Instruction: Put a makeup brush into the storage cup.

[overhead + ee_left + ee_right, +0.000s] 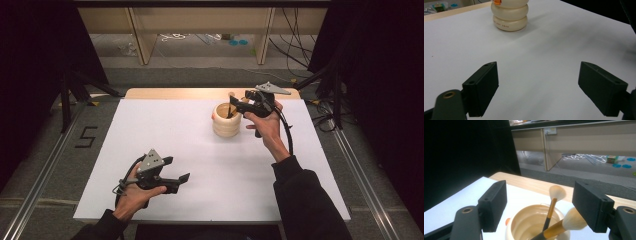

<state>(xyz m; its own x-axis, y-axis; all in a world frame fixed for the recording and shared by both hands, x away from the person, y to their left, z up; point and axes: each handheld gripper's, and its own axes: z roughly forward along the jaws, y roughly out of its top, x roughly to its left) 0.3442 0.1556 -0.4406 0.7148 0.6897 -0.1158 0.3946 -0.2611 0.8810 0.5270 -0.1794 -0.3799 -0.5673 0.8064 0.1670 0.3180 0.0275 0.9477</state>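
Hovering just above the cream ribbed holder [226, 120] at the far side of the white table [200, 165]: the right gripper [239, 104], jaws standing wide apart with nothing pressed between them. Seen along those jaws in the right gripper view, the holder's open mouth [536, 222] sitting below and between them, two makeup brushes [554, 202] leaning inside it, handles down and pale bristle heads up; one head rising midway between the jaws, the other [574, 220] lying close beside the jaw at that view's right, not touching it as far as can be told. Resting low near the table's front edge, well apart from the holder: the left gripper [177, 172], jaws likewise spread wide and gripping nothing, bare white tabletop between them in the left gripper view. Ahead of those jaws and off to their left, the holder [509, 15] standing upright on the table, a row of small dark lettering running around its lowest ring, too small to read, and a small orange mark showing on its upper part. Lying on the grey floor left of the table, a dark "5" marking [86, 137].
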